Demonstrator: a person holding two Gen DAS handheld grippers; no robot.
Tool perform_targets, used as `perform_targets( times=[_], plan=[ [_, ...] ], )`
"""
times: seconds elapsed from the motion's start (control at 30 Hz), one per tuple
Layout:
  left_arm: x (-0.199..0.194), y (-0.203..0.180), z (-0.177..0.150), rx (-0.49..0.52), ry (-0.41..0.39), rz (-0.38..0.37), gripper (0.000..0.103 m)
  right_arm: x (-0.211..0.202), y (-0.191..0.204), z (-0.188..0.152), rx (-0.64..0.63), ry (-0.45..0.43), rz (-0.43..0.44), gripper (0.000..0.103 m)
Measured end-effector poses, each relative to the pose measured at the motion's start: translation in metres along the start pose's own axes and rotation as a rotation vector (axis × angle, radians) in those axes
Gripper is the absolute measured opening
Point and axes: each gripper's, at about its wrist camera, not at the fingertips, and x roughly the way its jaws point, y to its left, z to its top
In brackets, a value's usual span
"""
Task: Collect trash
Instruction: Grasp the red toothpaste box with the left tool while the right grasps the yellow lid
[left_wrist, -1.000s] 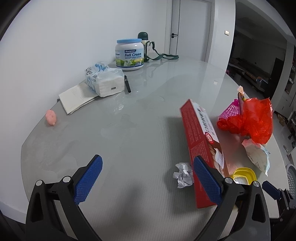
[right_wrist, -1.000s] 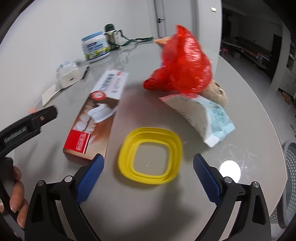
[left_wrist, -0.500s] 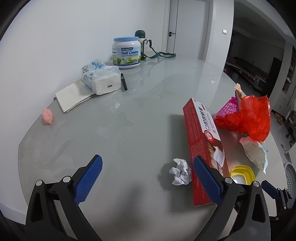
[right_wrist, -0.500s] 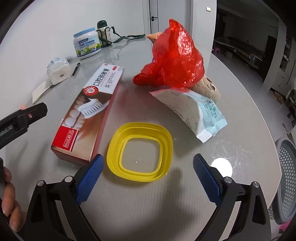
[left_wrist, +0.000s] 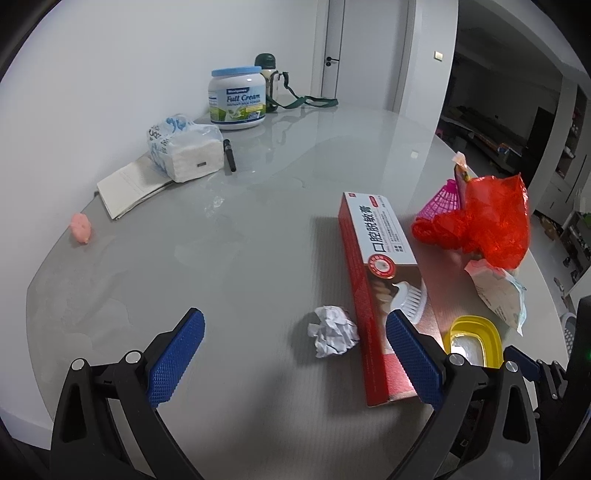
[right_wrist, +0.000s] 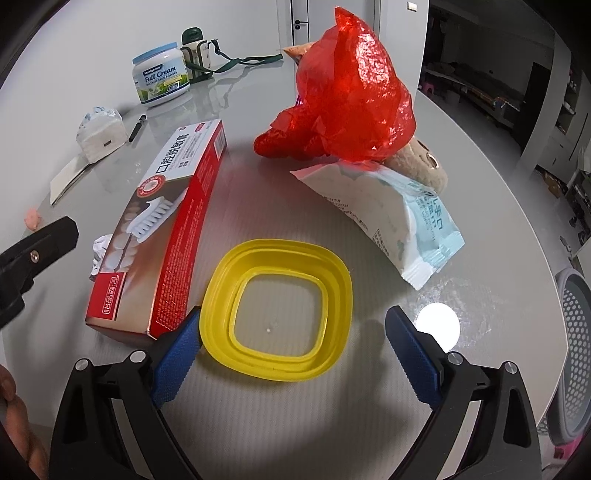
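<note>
A crumpled white paper ball lies on the grey table beside a long red toothpaste box. My left gripper is open and empty, just short of the ball. My right gripper is open and empty, its jaws on either side of the near rim of a shallow yellow square container. The red box, a red plastic bag and a white-and-teal wipes packet lie beyond it. The ball peeks out behind the box.
At the back stand a milk powder tin, a green flask, a tissue pack, a pen and a notebook. A pink blob lies at left. A mesh bin stands off the table's right edge.
Both grippers have drawn closer to the table. The paper ball sits nearer between the left jaws and the yellow container has come up to the right jaws. Both stay open.
</note>
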Motion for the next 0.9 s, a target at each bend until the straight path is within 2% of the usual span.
perform_targets(
  times=[0.1, 0.17, 0.2, 0.57, 0.9],
  plan=[
    [0.003, -0.005, -0.001, 0.006, 0.018, -0.010, 0.097, -0.001, -0.001, 0.000, -0.004, -0.004, 0.009, 0.089],
    [0.005, -0.008, -0.001, 0.005, 0.030, -0.017, 0.097, -0.003, -0.001, -0.001, -0.017, -0.020, 0.004, 0.072],
    [0.007, -0.009, -0.001, 0.005, 0.037, -0.021, 0.097, -0.004, -0.002, -0.001, -0.027, -0.023, -0.005, 0.068],
    [0.022, -0.038, 0.010, 0.007, 0.072, -0.030, 0.097, -0.024, -0.041, -0.012, 0.037, -0.076, 0.059, 0.068],
    [0.061, -0.072, 0.024, 0.029, 0.130, -0.004, 0.097, -0.040, -0.072, -0.025, 0.079, -0.099, 0.098, 0.068]
  ],
)
